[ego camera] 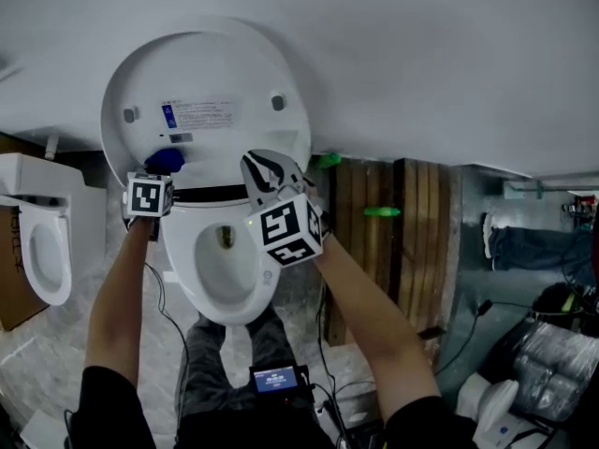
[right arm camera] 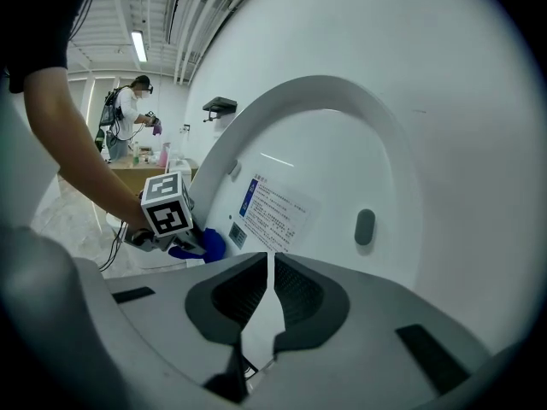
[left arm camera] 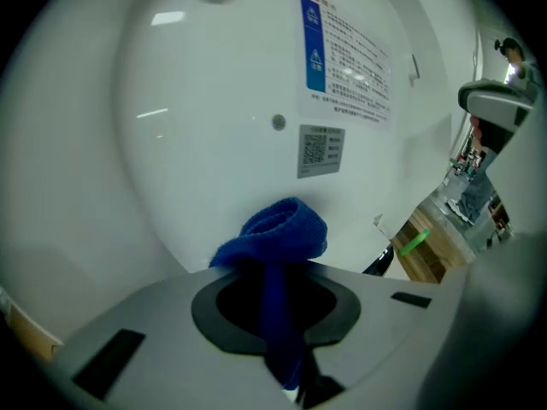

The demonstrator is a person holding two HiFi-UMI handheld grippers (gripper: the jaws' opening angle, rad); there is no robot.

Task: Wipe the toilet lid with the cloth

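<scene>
Toilet lid point(ego camera: 206, 92) up, inner face showing. Left gripper point(left arm camera: 275, 270) clamped on blue cloth point(left arm camera: 278, 227); cloth sits at the lid's 7 o'clock, below the label point(ego camera: 203, 113). Right gripper point(right arm camera: 267, 267) at the lid's 5 o'clock, jaws together, nothing between them.

At twelve o'clock a plain white wall point(ego camera: 421, 64) fills my view, and the floor point(ego camera: 295, 297) below me is pale grey and mottled, with dark cables point(ego camera: 159, 297) trailing across it. At three o'clock a wooden pallet point(ego camera: 393, 251) lies by the wall, and at nine o'clock a second white toilet point(ego camera: 42, 241) sits beside a cardboard box point(ego camera: 11, 297). Farther off, toward ten o'clock, a strip light point(right arm camera: 138, 45) glows on a ribbed ceiling point(right arm camera: 111, 15).
</scene>
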